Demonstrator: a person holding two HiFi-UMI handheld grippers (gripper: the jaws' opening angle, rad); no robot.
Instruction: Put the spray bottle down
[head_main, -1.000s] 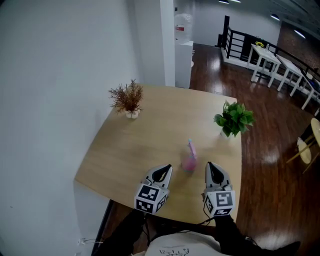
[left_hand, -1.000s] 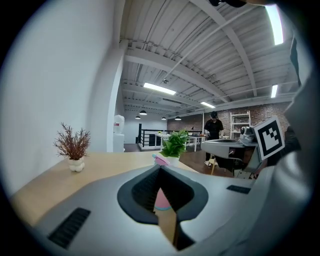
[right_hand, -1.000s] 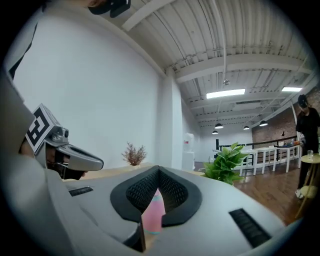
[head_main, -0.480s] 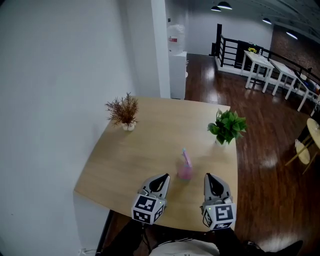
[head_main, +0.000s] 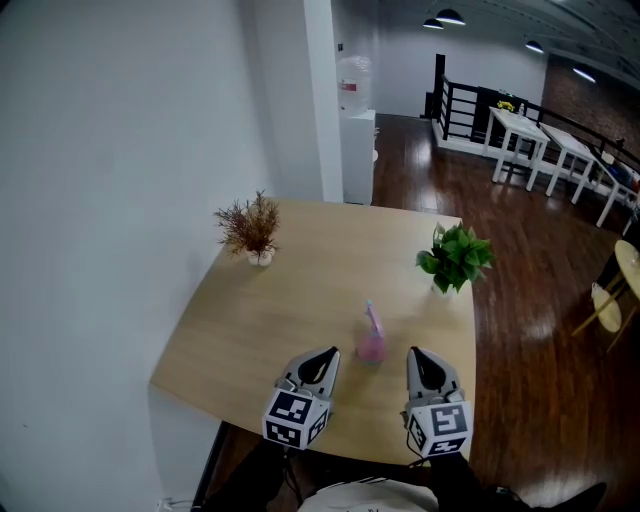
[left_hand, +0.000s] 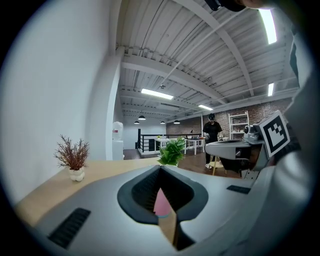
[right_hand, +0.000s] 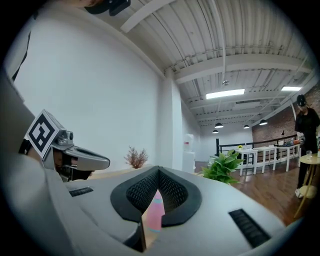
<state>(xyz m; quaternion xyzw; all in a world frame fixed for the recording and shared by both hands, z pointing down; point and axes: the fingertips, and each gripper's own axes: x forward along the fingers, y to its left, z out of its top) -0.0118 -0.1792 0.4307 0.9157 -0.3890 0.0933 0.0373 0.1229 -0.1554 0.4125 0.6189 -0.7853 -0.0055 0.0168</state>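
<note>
Two claws, both pinched shut and empty: left gripper (head_main: 322, 358) and right gripper (head_main: 421, 358), at the near edge of the table (head_main: 260, 310). Spray bottle (head_main: 371, 338) stands on the table just ahead, between the two tips, touching neither and about equally near each. Long axis upright, nozzle on top. Looks already set down to me; only backing away is left. Beyond the bottle, far left: white pot (head_main: 260, 258) holding a dried sprig (head_main: 250, 222). Far right: green plant (head_main: 456, 258), its pot hidden by leaves
</note>
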